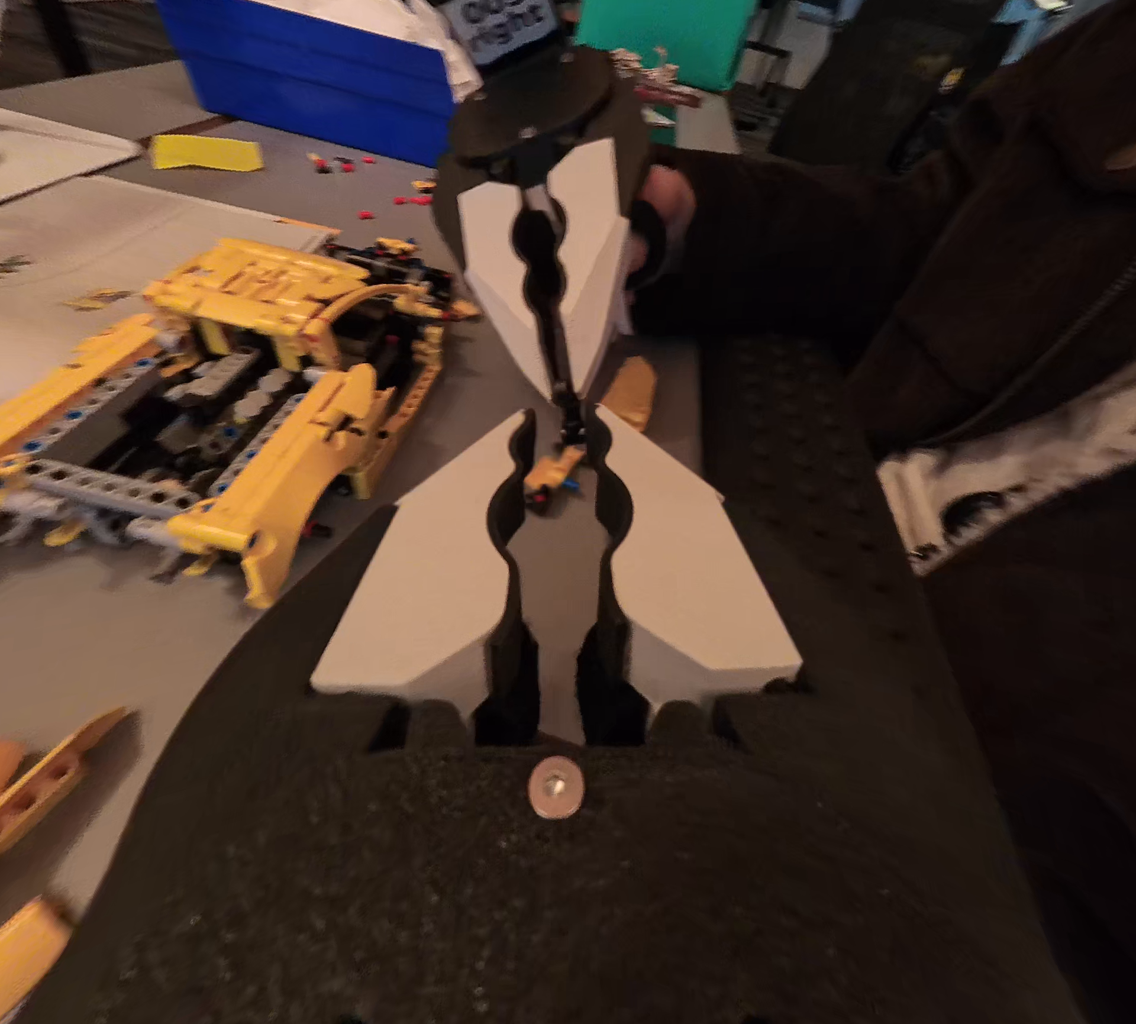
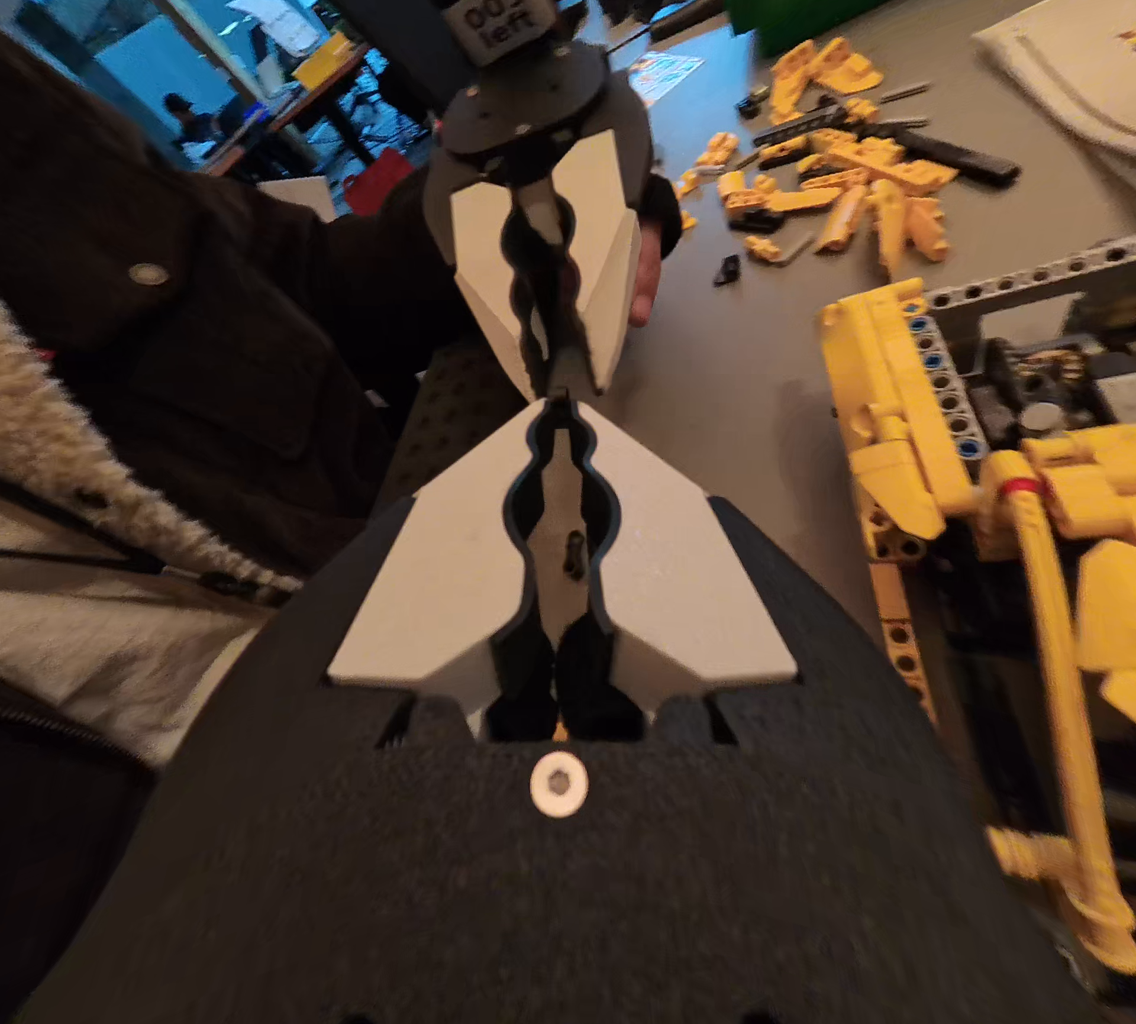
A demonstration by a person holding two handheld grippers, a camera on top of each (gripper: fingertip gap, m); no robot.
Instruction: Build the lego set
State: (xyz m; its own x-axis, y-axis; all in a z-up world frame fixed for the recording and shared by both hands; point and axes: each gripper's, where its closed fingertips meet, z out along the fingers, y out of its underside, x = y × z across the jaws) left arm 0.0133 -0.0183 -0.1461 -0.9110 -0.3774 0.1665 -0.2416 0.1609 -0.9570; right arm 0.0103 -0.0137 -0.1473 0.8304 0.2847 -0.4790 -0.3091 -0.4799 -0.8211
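Yellow plastic dominates the grey table [image 1: 92, 656]: a part-built lego car [image 1: 203, 398] lies at centre left of the left wrist view. The left gripper [image 1: 559, 423], at frame centre, has its fingers parted. Tip to tip with it, the right gripper [image 1: 568, 392] pinches a small black lego piece [image 1: 571, 417] above a little yellow assembly [image 1: 553, 472]. In the right wrist view, loose yellow and black lego pieces [image 2: 842, 183] are scattered at upper right; a blue bin [image 1: 307, 66] stands at upper left of the left view.
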